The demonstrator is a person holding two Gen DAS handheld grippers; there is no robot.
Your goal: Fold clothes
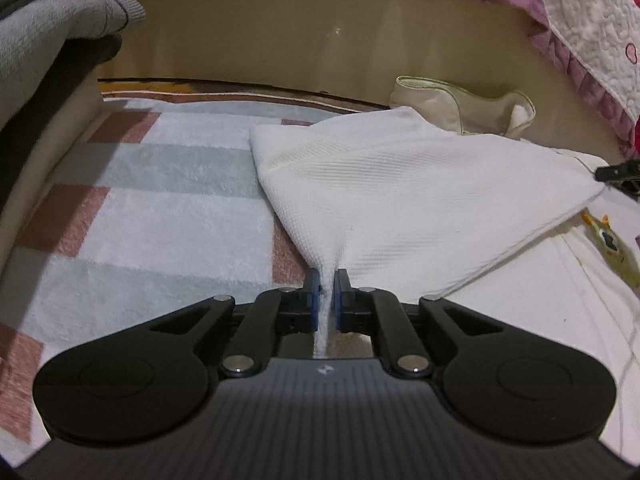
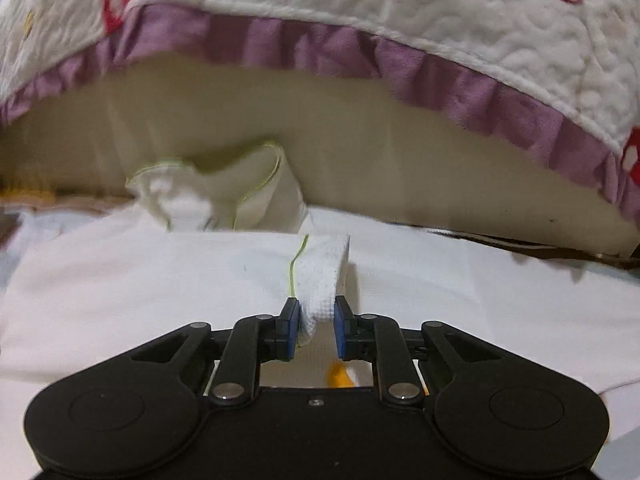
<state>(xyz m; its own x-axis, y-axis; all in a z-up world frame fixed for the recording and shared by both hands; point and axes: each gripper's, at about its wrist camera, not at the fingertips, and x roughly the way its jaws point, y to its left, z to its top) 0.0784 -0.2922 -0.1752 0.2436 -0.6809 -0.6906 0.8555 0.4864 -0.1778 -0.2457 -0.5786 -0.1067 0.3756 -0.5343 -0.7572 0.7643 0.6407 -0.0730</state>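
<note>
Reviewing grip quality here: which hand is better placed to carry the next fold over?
Probably left. Left gripper pinches a lifted corner of the white garment tightly; right gripper holds only a bunched, lime-edged fold.

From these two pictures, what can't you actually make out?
- Left wrist view: the white garment runs off the right edge; its full shape is unknown.
- Left wrist view: the right tongs show only a dark tip at the edge.
- Right wrist view: the cream cloth is blurred.

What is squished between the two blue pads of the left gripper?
A bunched corner of the white garment, pinched in the left gripper; the left wrist view shows it.
</note>
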